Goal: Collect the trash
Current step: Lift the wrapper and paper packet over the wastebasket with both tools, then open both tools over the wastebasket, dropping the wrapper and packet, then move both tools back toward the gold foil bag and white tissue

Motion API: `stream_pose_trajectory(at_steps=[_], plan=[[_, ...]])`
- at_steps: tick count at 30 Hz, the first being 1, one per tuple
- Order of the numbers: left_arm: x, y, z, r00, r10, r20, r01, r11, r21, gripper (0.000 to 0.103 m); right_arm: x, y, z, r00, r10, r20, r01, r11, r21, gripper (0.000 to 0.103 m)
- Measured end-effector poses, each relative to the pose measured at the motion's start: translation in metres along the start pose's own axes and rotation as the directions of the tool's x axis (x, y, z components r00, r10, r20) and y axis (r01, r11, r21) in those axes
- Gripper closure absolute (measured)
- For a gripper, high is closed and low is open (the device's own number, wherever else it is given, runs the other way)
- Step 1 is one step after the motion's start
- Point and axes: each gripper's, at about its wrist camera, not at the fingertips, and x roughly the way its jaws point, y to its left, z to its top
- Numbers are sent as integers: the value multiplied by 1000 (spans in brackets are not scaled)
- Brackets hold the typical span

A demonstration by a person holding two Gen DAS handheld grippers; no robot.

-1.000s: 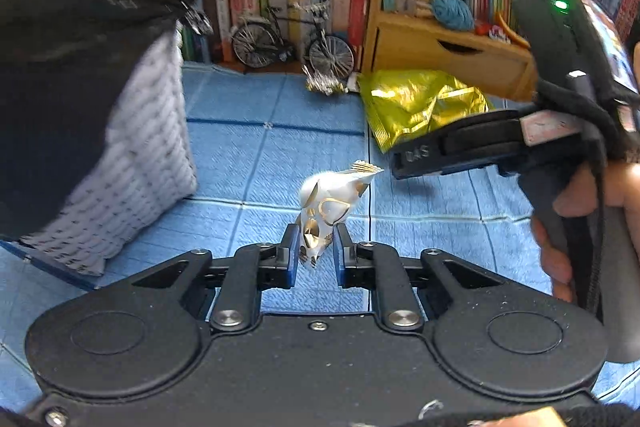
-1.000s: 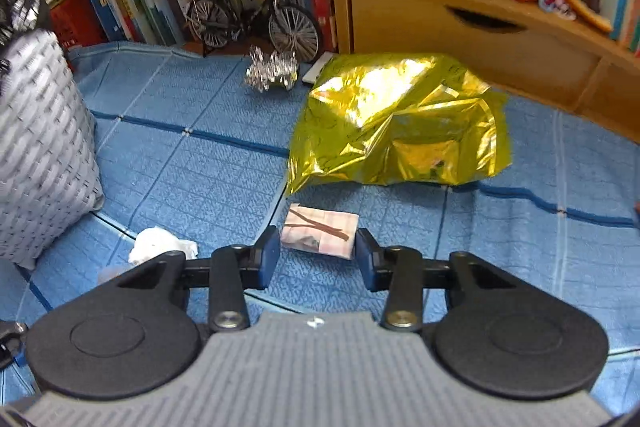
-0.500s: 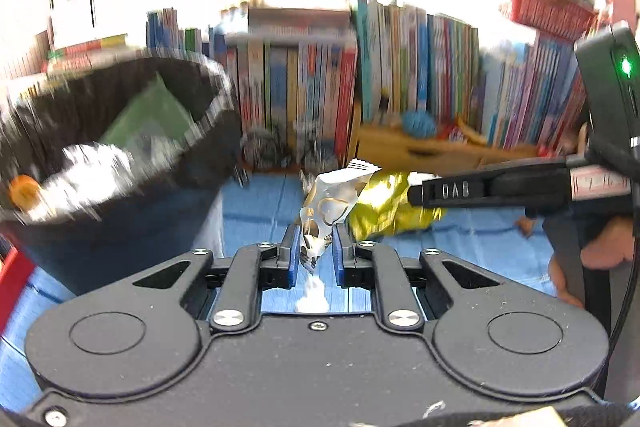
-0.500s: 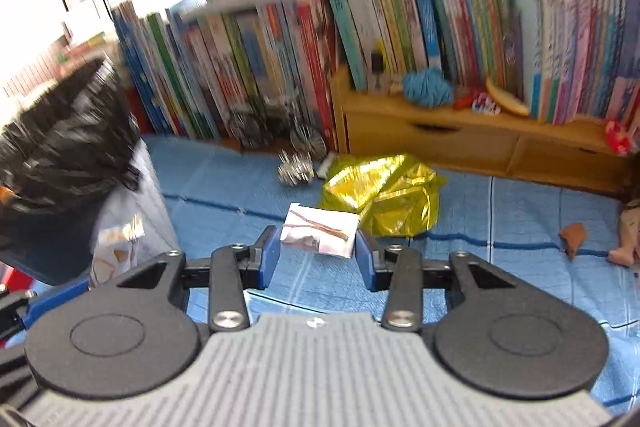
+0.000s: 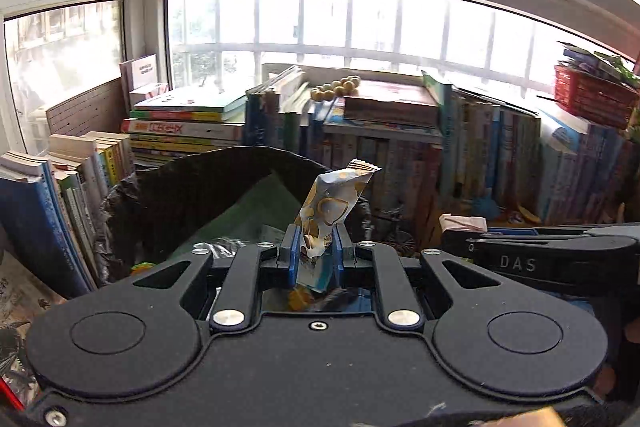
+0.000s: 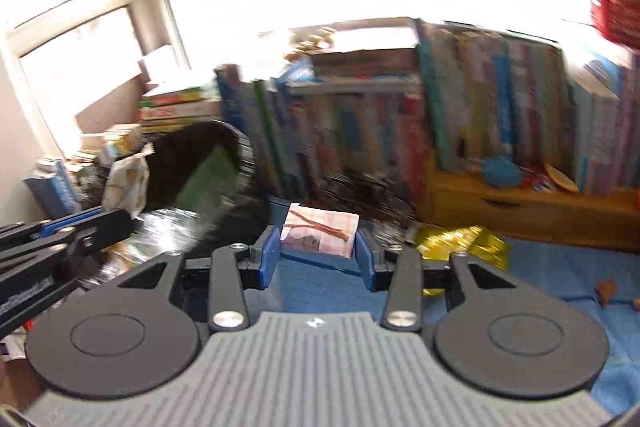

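Both tools have risen from the blue floor mat to the black-lined bin: left tool clenches the silver snack wrapper, right tool clenches the folded pink paper packet; dropping seems next.

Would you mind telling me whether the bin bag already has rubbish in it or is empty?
Not empty: inside the black bin bag, the left wrist view shows a green sheet and crinkled silvery scraps. How full it is cannot be told.

Both wrist views look forward along their fingers toward the window and bookshelf. The left sits close above the black-lined bin; the right, farther right, shares that bin and shelf.
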Motion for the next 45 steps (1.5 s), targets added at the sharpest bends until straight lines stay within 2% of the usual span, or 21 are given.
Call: stream_pose_trajectory(at_steps=[6, 13, 25, 28, 29, 32, 45], plan=[[14, 40, -1, 998, 61, -33, -62, 998, -15, 87, 12, 41, 14, 998, 68, 16, -67, 997, -43, 57], [30, 60, -7, 992, 110, -55, -111, 994, -24, 87, 31, 76, 26, 993, 121, -1, -121, 989, -87, 57], [58, 77, -12, 985, 134, -108, -138, 990, -37, 85, 66, 98, 38, 987, 156, -28, -158, 984, -86, 56], [62, 81, -11, 986, 119, -116, -126, 990, -61, 83, 70, 102, 39, 987, 157, -26, -159, 983, -93, 49], [62, 82, -11, 986, 117, -115, -125, 990, -66, 78, 70, 102, 39, 987, 158, -25, -160, 983, -94, 40], [61, 83, -11, 987, 124, -105, -132, 988, -73, 65, 72, 102, 40, 987, 161, -23, -163, 983, -90, 38], [58, 70, -11, 990, 110, -90, -116, 991, -61, 51, 68, 79, 38, 991, 132, -15, -132, 989, -64, 32]])
